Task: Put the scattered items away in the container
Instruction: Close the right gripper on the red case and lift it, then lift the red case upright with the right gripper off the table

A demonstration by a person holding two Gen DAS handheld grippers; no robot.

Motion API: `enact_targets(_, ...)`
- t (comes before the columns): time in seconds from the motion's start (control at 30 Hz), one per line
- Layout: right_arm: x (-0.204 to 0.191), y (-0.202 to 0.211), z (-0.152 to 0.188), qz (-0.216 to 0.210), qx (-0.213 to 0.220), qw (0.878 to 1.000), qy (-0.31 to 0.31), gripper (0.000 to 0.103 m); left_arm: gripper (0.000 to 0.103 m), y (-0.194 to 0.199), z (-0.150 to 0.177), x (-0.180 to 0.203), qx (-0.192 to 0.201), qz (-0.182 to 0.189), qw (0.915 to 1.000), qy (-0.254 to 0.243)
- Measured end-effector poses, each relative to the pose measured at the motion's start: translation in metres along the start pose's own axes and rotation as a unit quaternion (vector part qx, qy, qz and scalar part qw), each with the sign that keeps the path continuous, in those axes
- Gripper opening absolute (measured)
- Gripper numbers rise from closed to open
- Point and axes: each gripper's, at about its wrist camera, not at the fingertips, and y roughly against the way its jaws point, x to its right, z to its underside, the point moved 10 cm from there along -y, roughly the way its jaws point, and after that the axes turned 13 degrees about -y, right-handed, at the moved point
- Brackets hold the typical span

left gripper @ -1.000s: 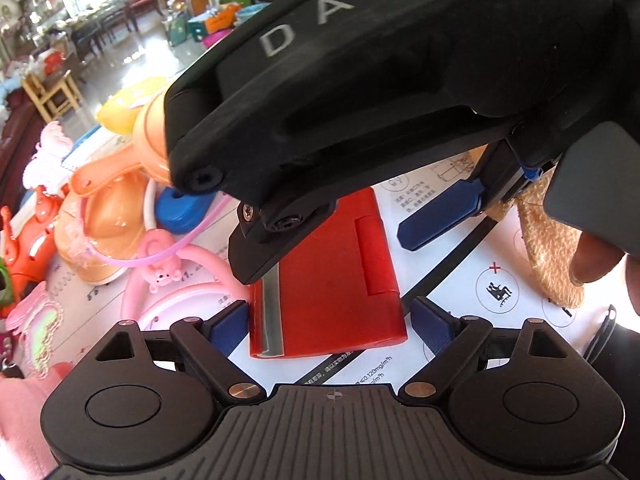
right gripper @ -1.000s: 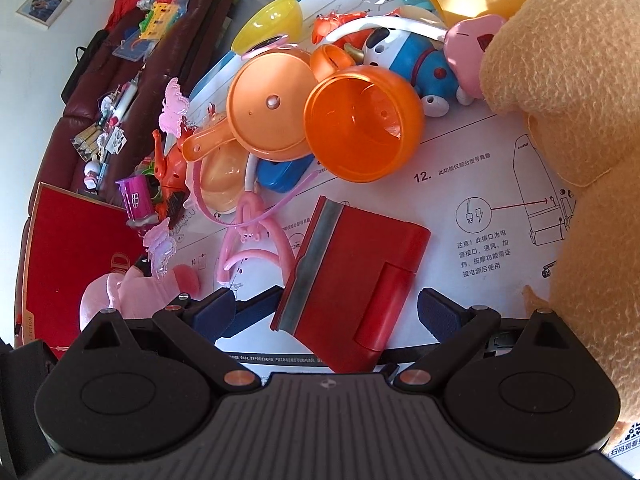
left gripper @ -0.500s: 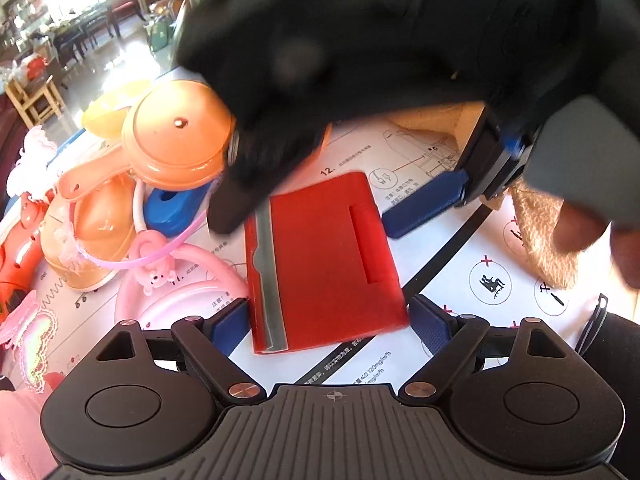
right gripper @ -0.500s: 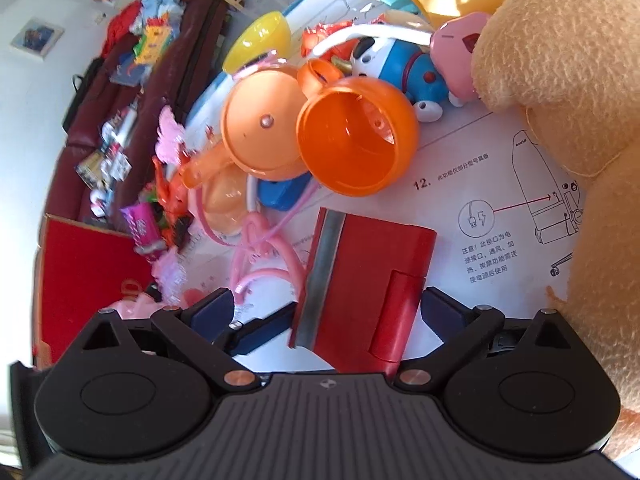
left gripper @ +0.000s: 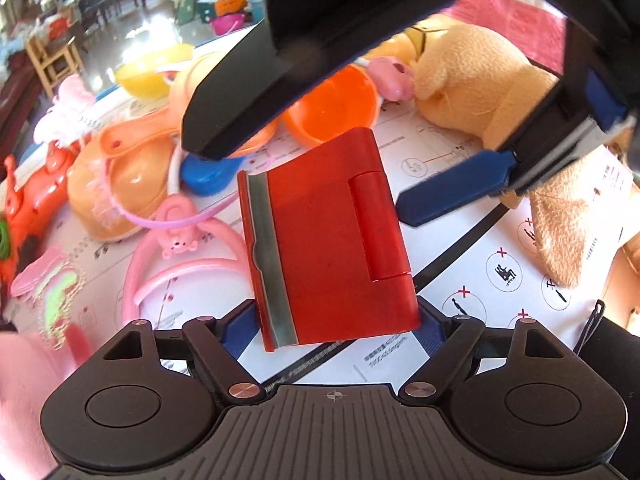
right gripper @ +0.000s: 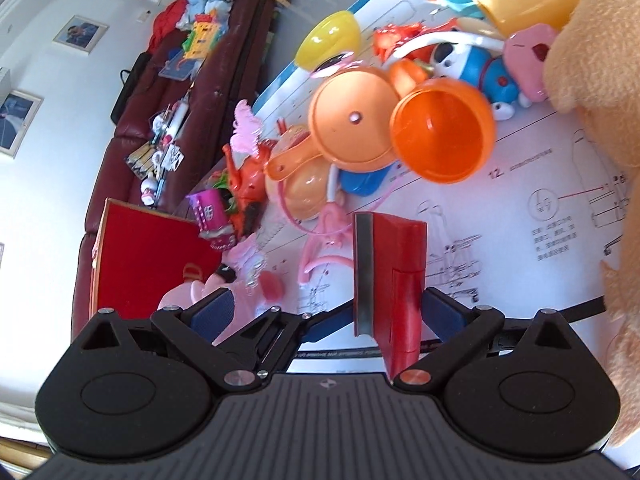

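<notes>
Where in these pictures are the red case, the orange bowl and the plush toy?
red case (left gripper: 332, 248), left wrist view, middle of its flat face
orange bowl (right gripper: 440, 132), right wrist view, inside wall
plush toy (left gripper: 480, 80), left wrist view, furry body

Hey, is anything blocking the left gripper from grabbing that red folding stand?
Nothing visible. The red folding stand already sits between the closing jaws of the left gripper. The right gripper hovers open just above it, not between them.

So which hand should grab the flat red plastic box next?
Left. The left gripper is closing its jaws either side of the flat red plastic box; the right gripper hangs open above it.
</notes>
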Motion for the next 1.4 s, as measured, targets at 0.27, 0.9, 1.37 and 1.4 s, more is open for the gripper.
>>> enact_targets(0.27,-0.022,-0.001,0.023,-0.022,-0.037,0.999,0.012,0.098,0.081,0.021,0.011,-0.009,0.013,0.015,0.9998,-0.001)
enact_targets(0.9,0.02,-0.021,0.031,0.085,-0.016,0.996,0.004,0.067,0.087,0.068,0.056,0.049,-0.004,0.044,0.9947,0.092)
enact_targets(1.37,-0.018,-0.017,0.06,0.059,-0.039,0.996,0.05,0.068,0.093,0.072,0.057,0.053,0.006,0.01,0.9974,0.071)
enact_targets(1.4,-0.018,-0.018,0.061,0.06,-0.04,0.996,0.05,0.068,0.089,0.075,0.056,0.052,0.011,0.006,0.9973,0.072)
